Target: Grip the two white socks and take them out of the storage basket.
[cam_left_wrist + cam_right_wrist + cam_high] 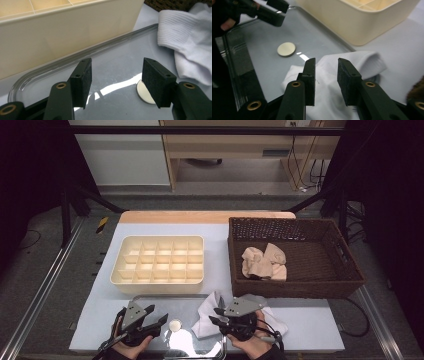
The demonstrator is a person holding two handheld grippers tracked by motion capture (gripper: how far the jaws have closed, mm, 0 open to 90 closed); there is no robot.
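White sock (352, 65) lies on the clear tray (244, 62), right under your right gripper (325, 75), jaws apart w/ nothing pinched. Left gripper (116, 75) jaws spread over bare tray, small disc (145, 92) beside them.

One white sock (205, 320) and one small round disc (175, 325) lie on one clear tray (150, 299). One cream divided box (159, 265), one brown wicker basket (295, 257) holding beige socks (264, 261), two grippers.
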